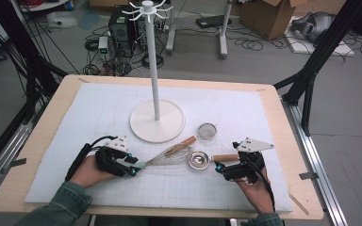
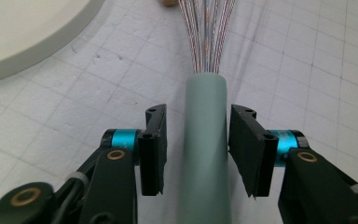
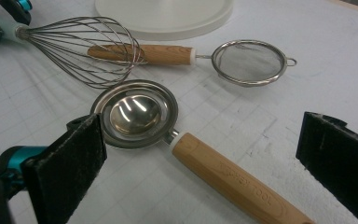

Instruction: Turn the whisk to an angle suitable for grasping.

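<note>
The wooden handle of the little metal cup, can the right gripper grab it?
Probably yes: the right gripper is open, its fingers either side of the wooden handle, with nothing in between.

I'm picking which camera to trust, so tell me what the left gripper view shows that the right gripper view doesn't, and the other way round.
Left gripper view alone: the left claw, its jaws open on either side of the whisk's grey-green handle, a gap visible on each side.

Right gripper view alone: the right claw, jaws wide apart over the wooden handle of the steel separator spoon, and the small mesh strainer.

Both: the whisk wires, the white stand base and the gridded white mat.
</note>
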